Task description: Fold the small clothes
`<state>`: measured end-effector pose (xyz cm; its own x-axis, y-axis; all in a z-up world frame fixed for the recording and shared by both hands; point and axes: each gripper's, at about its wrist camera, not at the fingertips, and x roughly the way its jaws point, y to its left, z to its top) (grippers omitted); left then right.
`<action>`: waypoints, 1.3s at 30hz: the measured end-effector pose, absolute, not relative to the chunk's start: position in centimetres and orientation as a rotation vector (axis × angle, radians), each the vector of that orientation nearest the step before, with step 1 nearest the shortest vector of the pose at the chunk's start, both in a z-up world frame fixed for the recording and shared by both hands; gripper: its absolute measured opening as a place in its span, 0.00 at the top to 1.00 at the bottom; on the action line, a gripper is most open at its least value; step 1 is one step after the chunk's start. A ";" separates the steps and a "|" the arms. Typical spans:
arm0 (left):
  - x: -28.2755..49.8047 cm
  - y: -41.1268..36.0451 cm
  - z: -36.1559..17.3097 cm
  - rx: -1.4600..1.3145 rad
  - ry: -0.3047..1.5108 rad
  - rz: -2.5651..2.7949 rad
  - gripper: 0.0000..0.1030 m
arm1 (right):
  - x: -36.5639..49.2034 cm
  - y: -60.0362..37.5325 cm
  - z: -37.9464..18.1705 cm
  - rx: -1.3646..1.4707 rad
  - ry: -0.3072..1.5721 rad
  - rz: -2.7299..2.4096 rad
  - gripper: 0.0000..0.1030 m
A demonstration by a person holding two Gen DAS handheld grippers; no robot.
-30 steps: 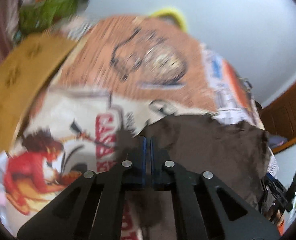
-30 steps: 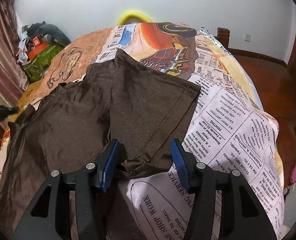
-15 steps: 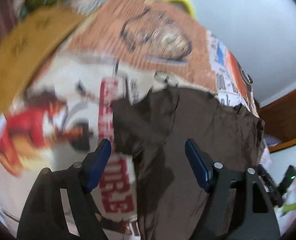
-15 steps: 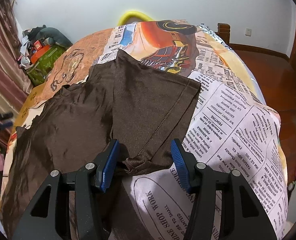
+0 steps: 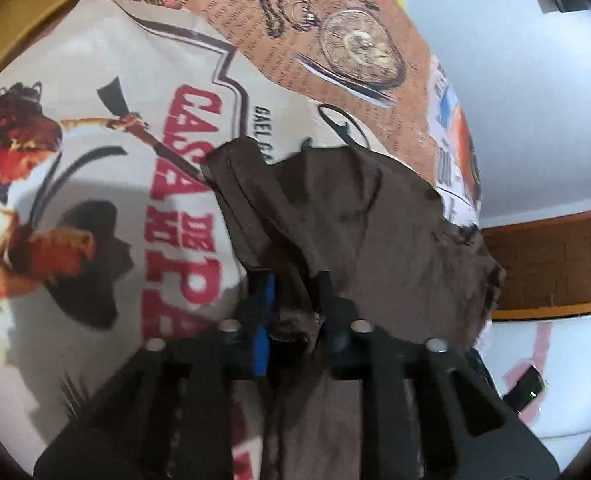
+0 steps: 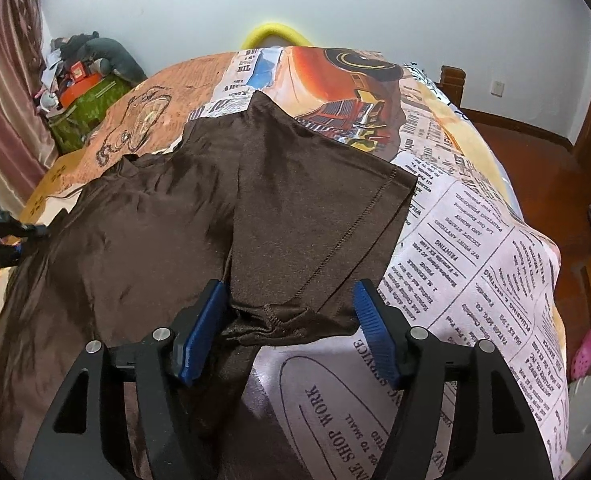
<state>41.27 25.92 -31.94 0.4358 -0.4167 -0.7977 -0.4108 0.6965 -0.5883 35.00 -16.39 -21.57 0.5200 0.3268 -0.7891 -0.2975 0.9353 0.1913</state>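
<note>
The bed [image 6: 475, 240] drops off at its right edge to a wood floor [image 6: 535, 152]; bare printed sheet [image 5: 95, 80] lies left of the cloth. The brown shirt [image 6: 295, 200] sprawls across the bed, sleeve folded over, glossy and wrinkled. Left gripper [image 5: 293, 308] jaws pinch its edge; right gripper [image 6: 291, 320] jaws stand wide apart around its hem.

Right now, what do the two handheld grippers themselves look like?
Both match: the right gripper and left gripper have matte black angular frames with triangular cut-outs, round silver pivot screws, and blue ribbed pads lining the fingers. No cables, sleeves or markings are visible.
</note>
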 end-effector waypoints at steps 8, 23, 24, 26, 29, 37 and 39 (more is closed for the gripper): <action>41.4 22.4 -27.1 -0.460 1.063 0.100 0.87 | 34.5 -17.5 -21.1 0.108 0.983 0.401 0.39; 40.9 6.6 -26.4 0.219 1.050 -0.024 0.86 | 31.1 -19.9 -19.2 0.135 0.964 0.395 0.39; 40.8 7.0 -26.3 0.189 1.049 -0.024 0.83 | 31.0 -20.1 -19.0 0.139 0.963 0.395 0.39; 40.3 7.8 -25.6 0.120 1.061 -0.065 0.74 | 30.8 -20.3 -18.7 0.139 0.956 0.395 0.39; 39.5 9.4 -23.5 0.017 1.049 -0.127 0.53 | 30.6 -20.5 -18.3 0.130 0.948 0.391 0.39; 38.7 13.6 -19.5 -0.041 0.937 -0.003 0.39 | 30.6 -20.2 -18.6 0.153 0.946 0.392 0.39; 39.6 15.3 -20.7 -0.086 0.968 0.041 0.39 | 30.8 -19.9 -18.6 0.147 0.946 0.395 0.39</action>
<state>39.64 15.25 -20.72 0.5662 -0.0038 -0.8242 -0.0731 0.9958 -0.0548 30.75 -19.89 -18.64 0.5201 0.3921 -0.7588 -0.2647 0.9187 0.2933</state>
